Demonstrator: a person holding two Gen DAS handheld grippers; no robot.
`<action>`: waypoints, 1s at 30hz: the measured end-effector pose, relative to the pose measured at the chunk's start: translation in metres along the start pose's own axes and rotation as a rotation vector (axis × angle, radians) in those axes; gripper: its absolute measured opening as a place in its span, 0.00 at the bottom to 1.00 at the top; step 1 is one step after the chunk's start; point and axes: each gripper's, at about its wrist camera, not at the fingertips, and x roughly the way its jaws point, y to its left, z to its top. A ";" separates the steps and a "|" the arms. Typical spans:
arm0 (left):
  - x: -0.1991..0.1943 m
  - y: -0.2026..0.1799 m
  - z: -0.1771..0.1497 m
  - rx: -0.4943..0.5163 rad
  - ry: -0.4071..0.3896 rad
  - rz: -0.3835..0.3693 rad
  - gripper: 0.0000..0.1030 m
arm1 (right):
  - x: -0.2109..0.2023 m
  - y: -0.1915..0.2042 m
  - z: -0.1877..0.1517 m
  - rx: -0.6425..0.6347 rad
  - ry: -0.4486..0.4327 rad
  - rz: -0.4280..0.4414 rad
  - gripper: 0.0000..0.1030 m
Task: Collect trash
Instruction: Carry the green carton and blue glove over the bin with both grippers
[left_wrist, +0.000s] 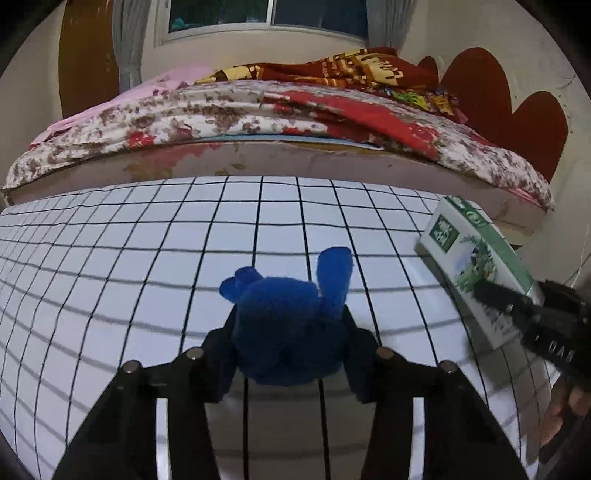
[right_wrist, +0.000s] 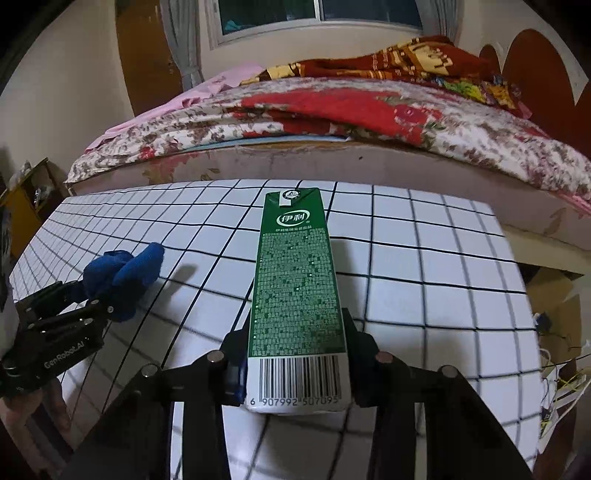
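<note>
My left gripper (left_wrist: 290, 332) is shut on a crumpled blue cloth (left_wrist: 291, 310) and holds it above the white gridded table (left_wrist: 147, 240). The cloth hides the fingertips. My right gripper (right_wrist: 295, 354) is shut on a green and white milk carton (right_wrist: 297, 288), which points away along the fingers above the table (right_wrist: 424, 258). In the left wrist view the carton (left_wrist: 472, 266) and the right gripper (left_wrist: 517, 310) show at the right edge. In the right wrist view the left gripper (right_wrist: 88, 295) and its blue cloth (right_wrist: 125, 273) show at the left.
A bed with floral sheets (left_wrist: 258, 110) and a red blanket (right_wrist: 388, 70) runs along the table's far edge. A brown cardboard box (right_wrist: 554, 291) and cluttered items stand past the table's right edge. A small shelf (right_wrist: 29, 192) stands at far left.
</note>
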 end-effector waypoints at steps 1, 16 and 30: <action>-0.005 0.000 -0.002 0.003 -0.004 0.003 0.48 | -0.008 -0.001 -0.003 -0.002 -0.008 0.001 0.40; -0.094 -0.031 -0.040 0.064 -0.068 -0.014 0.48 | -0.118 0.007 -0.052 -0.021 -0.088 -0.014 0.40; -0.171 -0.095 -0.087 0.141 -0.127 -0.102 0.48 | -0.230 -0.014 -0.127 0.026 -0.166 -0.032 0.40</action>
